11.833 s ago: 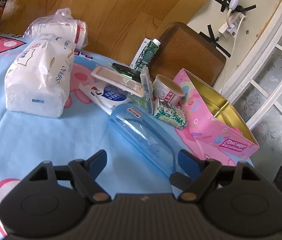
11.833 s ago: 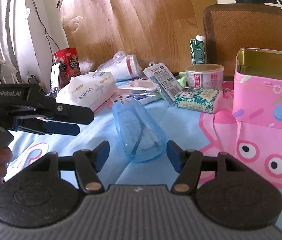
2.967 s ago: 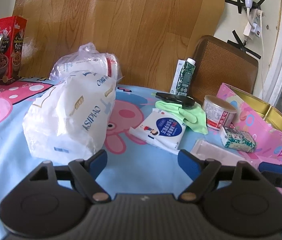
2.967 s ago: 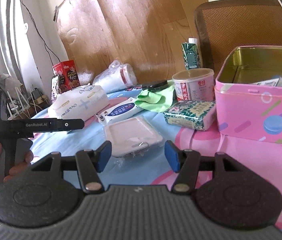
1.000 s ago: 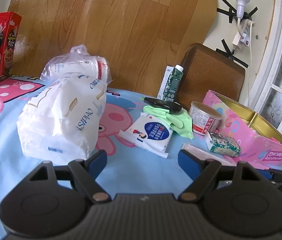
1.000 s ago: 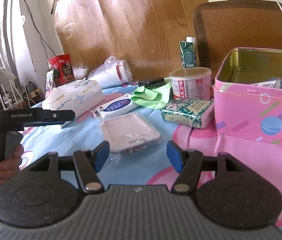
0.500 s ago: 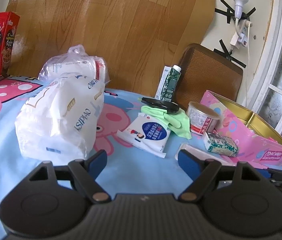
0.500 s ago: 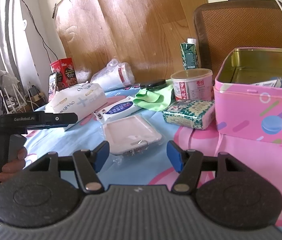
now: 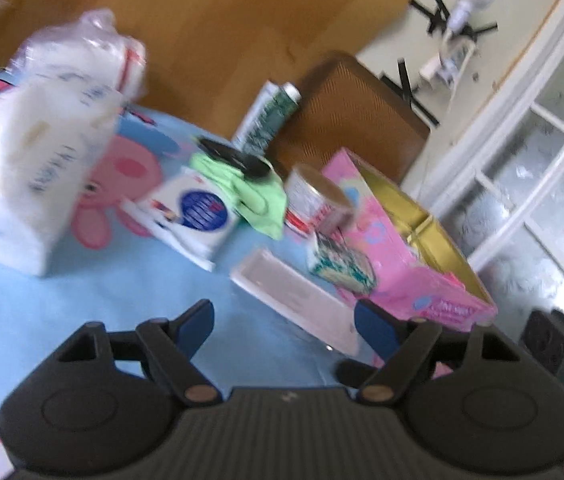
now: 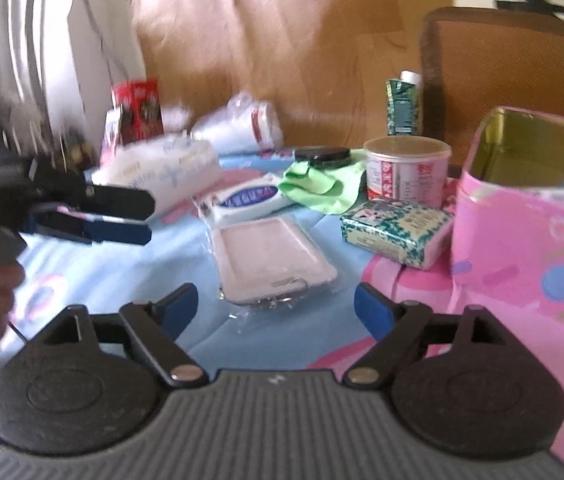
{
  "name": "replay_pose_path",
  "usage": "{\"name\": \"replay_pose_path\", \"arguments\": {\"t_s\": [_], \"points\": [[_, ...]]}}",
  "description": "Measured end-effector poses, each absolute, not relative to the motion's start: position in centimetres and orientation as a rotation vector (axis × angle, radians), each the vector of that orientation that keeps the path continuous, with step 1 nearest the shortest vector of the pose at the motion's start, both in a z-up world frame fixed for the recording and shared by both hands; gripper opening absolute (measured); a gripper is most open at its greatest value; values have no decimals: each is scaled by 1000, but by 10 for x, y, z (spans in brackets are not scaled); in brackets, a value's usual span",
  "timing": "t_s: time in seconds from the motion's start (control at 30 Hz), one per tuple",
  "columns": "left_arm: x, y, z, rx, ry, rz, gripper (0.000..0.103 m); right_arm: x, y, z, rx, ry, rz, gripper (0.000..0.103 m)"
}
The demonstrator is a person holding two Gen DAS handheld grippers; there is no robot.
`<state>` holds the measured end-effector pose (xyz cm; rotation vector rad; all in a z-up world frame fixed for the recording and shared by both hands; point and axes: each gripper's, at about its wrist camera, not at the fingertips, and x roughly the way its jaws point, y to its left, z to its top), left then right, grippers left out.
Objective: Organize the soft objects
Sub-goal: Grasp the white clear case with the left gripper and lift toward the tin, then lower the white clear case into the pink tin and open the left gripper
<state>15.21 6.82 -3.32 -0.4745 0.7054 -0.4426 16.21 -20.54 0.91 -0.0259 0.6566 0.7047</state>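
A flat pale case in clear wrap (image 10: 270, 266) lies on the blue cloth just ahead of my open, empty right gripper (image 10: 276, 308); it also shows in the left wrist view (image 9: 294, 298). My left gripper (image 9: 284, 320) is open and empty, and shows at the left of the right wrist view (image 10: 122, 220). A white wipes pack (image 9: 192, 214) and a green cloth (image 9: 256, 196) lie behind the case. A big white tissue pack (image 9: 22, 168) stands at the left. The open pink tin (image 9: 406, 236) is at the right.
A round tub (image 10: 406, 170), a green-patterned packet (image 10: 396, 226), a carton (image 10: 404, 106) and a black object (image 10: 322, 155) on the green cloth sit near the tin. A bagged white roll (image 9: 78, 54), a red box (image 10: 138, 110), a wooden board and a chair stand behind.
Both views are now blurred by motion. My left gripper has swung right and forward toward the pale case and tin. My right gripper has moved closer to the case.
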Motion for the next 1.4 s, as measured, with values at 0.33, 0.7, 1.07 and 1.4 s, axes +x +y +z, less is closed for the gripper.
{"name": "replay_pose_path", "arguments": {"t_s": [0.33, 0.7, 1.07, 1.4], "points": [[164, 41, -47, -474, 793, -460, 54, 158, -185, 5, -124, 680, 678, 69], [178, -41, 39, -277, 617, -631, 47, 126, -217, 50, -136, 400, 467, 67], [263, -199, 43, -146, 630, -757, 52, 179, -331, 62, -56, 373, 162, 68], [258, -209, 41, -106, 622, -665, 58, 203, -365, 49, -20, 414, -59, 71]]}}
